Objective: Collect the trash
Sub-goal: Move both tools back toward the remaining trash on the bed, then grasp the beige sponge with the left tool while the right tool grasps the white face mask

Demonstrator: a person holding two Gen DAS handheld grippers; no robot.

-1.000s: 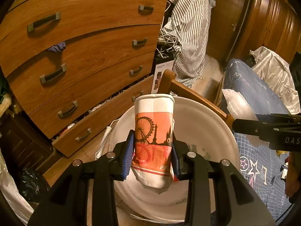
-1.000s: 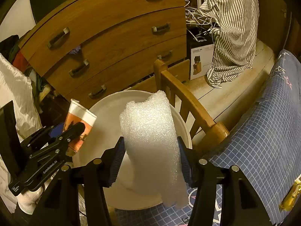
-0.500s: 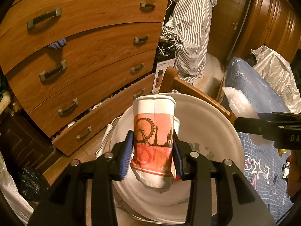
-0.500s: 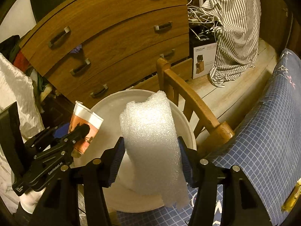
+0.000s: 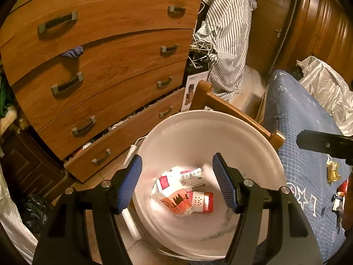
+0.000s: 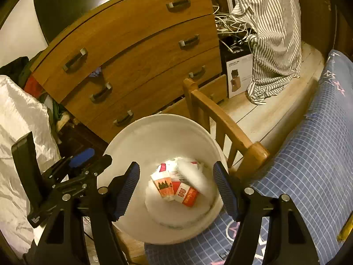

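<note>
A white round bin (image 5: 211,123) (image 6: 158,125) stands below both grippers. Inside lie the orange printed paper cup (image 5: 176,202) (image 6: 163,185), a red and white carton (image 5: 201,202) (image 6: 187,195), a white printed box (image 5: 190,174), and the bubble wrap (image 6: 194,176), blurred as it falls. My left gripper (image 5: 177,183) is open and empty over the bin. My right gripper (image 6: 176,187) is open and empty over the bin. The left gripper also shows in the right wrist view (image 6: 88,161).
A wooden chest of drawers (image 5: 99,66) stands behind the bin, its lowest drawer ajar. A wooden chair back (image 6: 220,123) runs beside the bin. A blue checked bed cover (image 6: 308,165) lies to the right. Striped cloth (image 5: 229,33) hangs at the back.
Both grippers opened. The paper cup dropped from the left gripper and the bubble wrap from the right gripper into the bin.
</note>
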